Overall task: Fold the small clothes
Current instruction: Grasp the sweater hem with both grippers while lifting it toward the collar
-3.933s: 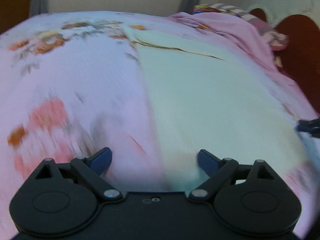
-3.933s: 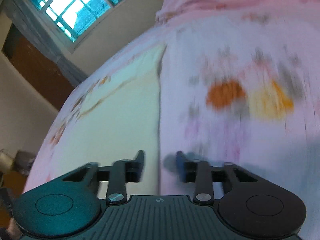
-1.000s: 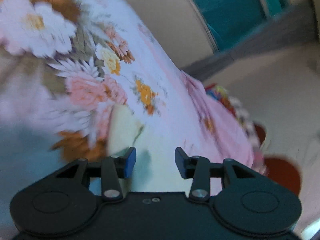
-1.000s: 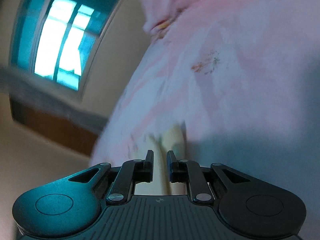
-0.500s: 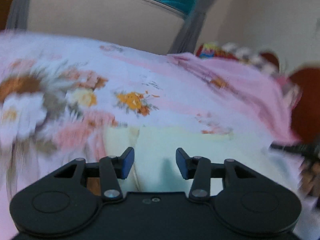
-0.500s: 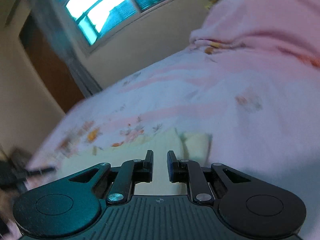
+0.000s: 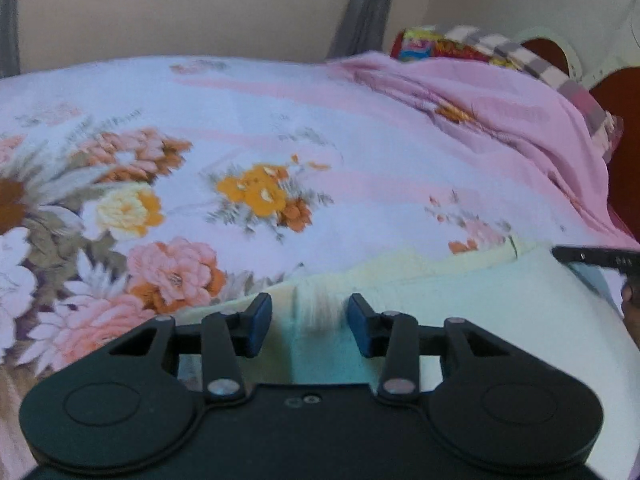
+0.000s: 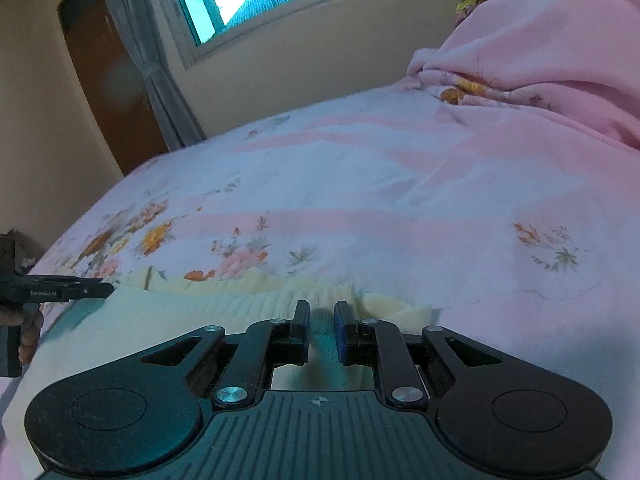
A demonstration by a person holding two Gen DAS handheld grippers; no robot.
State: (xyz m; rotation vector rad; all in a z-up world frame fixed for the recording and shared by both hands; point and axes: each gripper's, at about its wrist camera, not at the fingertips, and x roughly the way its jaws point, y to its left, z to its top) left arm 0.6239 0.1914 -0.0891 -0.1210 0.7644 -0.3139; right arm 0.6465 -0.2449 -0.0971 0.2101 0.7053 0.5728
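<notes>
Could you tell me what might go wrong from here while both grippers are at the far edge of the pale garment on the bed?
The left gripper shows a gap around the bunched garment, so that corner may slip free. The right gripper pinches only a narrow bit of the hem, which could pull out. The bedsheet is soft and wrinkled, so the fold may land uneven.

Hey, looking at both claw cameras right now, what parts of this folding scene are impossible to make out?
- Near part of the pale yellow-green knit garment: hidden behind the claw bodies in both wrist views.
- Left claw: motion blur on the fabric between its blue pads; grip unclear.
- Right claw: the narrow gap is in shadow; pinch unclear.
- Striped and colourful pile beyond the pink blanket: too small and partly covered.
</notes>
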